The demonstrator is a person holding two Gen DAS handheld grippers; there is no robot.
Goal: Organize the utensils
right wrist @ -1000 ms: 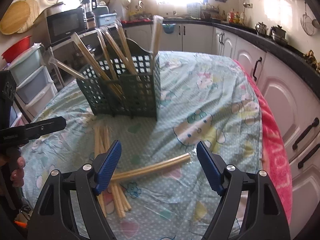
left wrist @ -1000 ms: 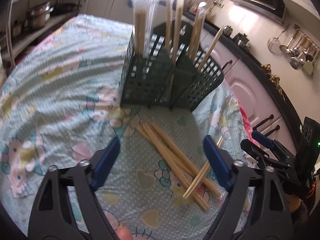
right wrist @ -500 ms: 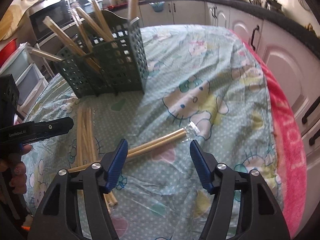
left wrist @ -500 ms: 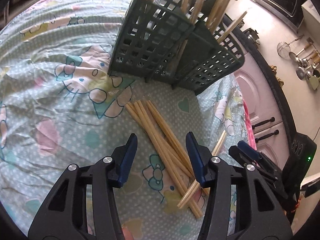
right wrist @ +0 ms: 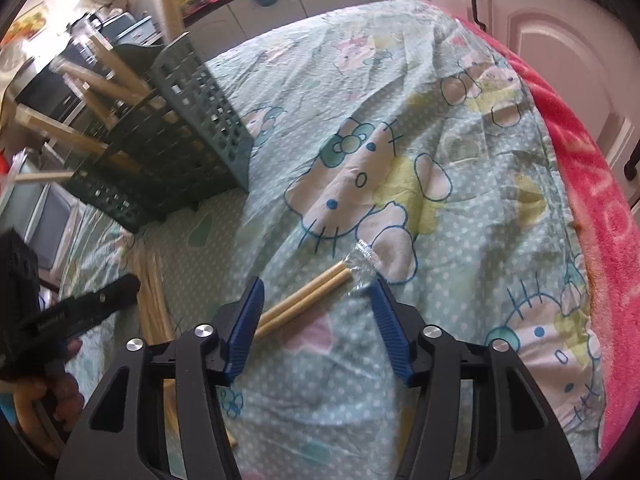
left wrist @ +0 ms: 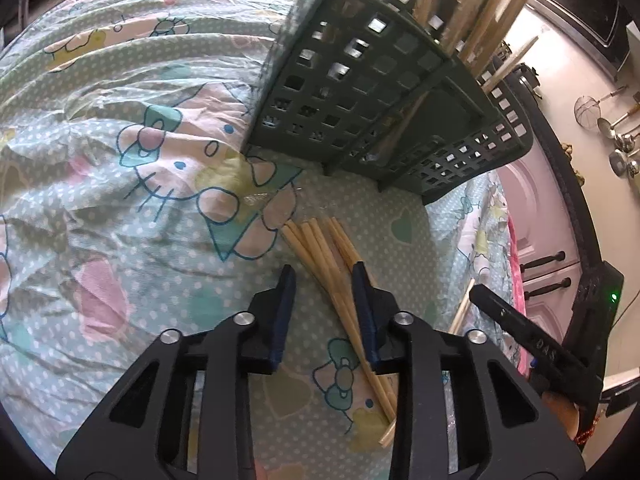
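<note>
Left gripper (left wrist: pixel 325 280): fingers closing around loose chopsticks (left wrist: pixel 320 250) on the table (left wrist: pixel 120 200), not yet clamped. Right gripper (right wrist: pixel 318 294): fingers closing, still apart, straddling wrapped chopstick pair (right wrist: pixel 308 294).

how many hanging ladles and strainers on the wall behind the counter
About 5 utensils hang in a cluster on the wall at the far right of the left wrist view: one mesh strainer, the rest ladles below it. They overlap, so some may be hidden.

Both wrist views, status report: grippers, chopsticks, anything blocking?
Left gripper closing around loose wooden chopsticks, not yet clamped. Right gripper narrowing astride plastic-wrapped chopstick pair, pads clear. Dark green slotted utensil basket unobstructed.
</note>
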